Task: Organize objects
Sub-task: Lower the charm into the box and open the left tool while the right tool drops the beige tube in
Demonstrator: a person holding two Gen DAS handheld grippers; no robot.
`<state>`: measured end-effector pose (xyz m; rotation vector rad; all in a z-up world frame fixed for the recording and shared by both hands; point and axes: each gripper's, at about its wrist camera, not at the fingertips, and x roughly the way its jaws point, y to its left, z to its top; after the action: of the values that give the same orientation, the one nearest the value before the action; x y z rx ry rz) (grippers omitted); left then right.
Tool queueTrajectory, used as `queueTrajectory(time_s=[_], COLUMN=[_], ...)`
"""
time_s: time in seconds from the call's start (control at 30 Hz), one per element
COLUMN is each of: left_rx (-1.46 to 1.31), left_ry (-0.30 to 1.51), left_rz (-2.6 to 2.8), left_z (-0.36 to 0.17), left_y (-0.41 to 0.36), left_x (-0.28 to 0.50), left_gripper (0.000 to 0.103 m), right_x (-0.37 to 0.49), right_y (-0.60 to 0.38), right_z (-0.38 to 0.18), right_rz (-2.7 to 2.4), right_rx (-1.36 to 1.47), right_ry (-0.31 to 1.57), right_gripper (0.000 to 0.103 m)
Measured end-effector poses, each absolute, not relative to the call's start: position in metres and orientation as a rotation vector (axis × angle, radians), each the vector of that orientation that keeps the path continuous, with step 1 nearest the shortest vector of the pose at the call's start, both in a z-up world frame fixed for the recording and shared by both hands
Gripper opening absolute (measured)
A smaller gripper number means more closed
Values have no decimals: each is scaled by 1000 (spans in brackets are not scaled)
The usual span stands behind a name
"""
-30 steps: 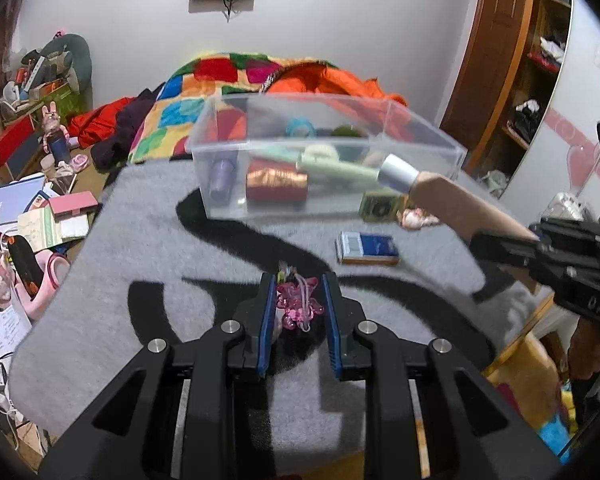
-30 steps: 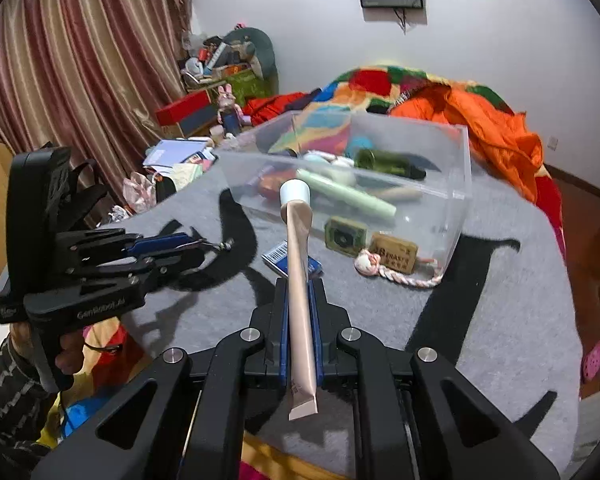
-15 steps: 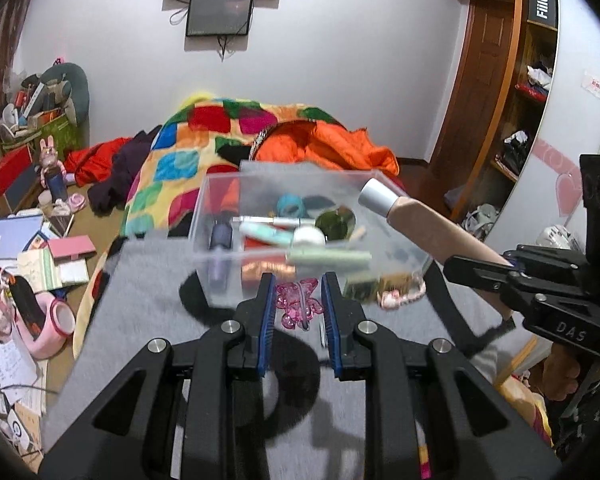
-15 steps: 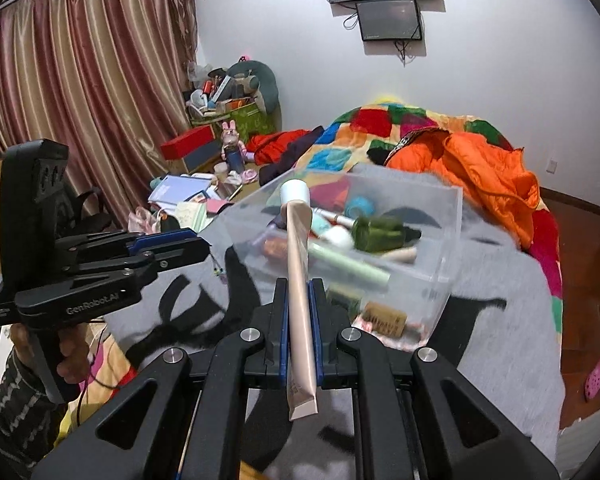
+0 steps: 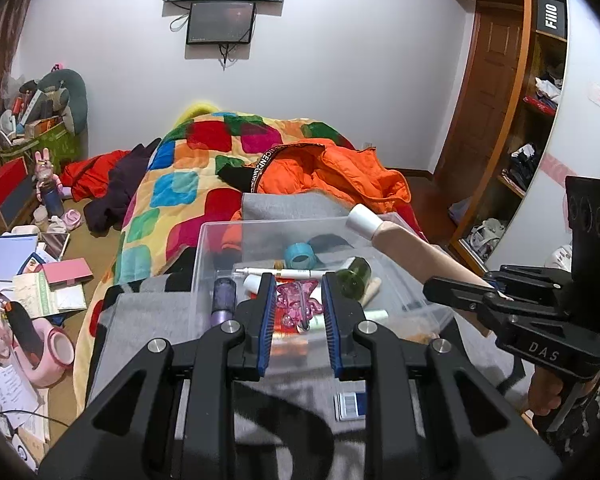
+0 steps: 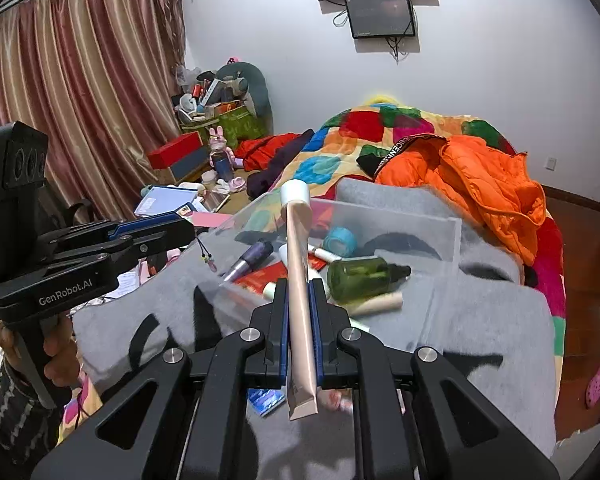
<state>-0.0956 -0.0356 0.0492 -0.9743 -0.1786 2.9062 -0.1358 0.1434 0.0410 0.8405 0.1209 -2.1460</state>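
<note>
Pink plastic catches our eye first: a translucent butterfly hair clip (image 5: pixel 298 305) sits pinched between the blue pads of our left gripper (image 5: pixel 299 306), the jaws narrow around it and poised over the near edge of the clear plastic storage box (image 5: pixel 208 248). From the right wrist view, a thin cord with small beads (image 6: pixel 207 257) dangles below the left gripper's tip (image 6: pixel 180 232).

Our right gripper (image 6: pixel 300 312) is clamped almost fully closed on a beige cosmetic tube (image 6: pixel 299 280). The tube runs lengthwise between the pads, its white cap (image 6: pixel 295 192) pointing forward over the box and its crimped flat end sticking out behind the fingers. In the left wrist view the same tube (image 5: pixel 412 252) angles in from the right, cap (image 5: pixel 363 221) above the box's far right corner.

Inside the box we see a dark green bottle (image 6: pixel 360 276), a teal ring of tape (image 6: pixel 340 240), a purple tube (image 6: pixel 248 258), a white pen-like stick (image 5: pixel 276 272) and a red packet (image 6: pixel 268 276), all lying loosely on the bottom.

The box stands on a grey blanket with black markings (image 6: pixel 480 320). A small blue and white carton (image 5: pixel 350 404) lies on the blanket just in front of the box. Behind the box lie a patchwork quilt (image 5: pixel 180 184) and an orange puffer jacket (image 5: pixel 340 172).
</note>
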Motion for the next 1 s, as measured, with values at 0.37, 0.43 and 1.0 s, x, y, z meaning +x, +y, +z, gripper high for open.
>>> queueTrajectory(time_s=[0.37,0.43,1.0], left_rx=[-1107,-1133,-1245], left_ry=[-223,-224,-170], left_rz=[2851,2839,2794], left_z=[18,12,-8], left_y=[-40,-40,-30], left_x=[-139,-144,-153], left_gripper=[22,22,26], right_x=[-168,-172,-192], right_y=[120,118,116], right_z=[17,12,-9], right_rz=[-2076,-2065,-2064], right_rx=[947,967,1077], right_ry=[151,157,164], right_gripper=[8,8,11])
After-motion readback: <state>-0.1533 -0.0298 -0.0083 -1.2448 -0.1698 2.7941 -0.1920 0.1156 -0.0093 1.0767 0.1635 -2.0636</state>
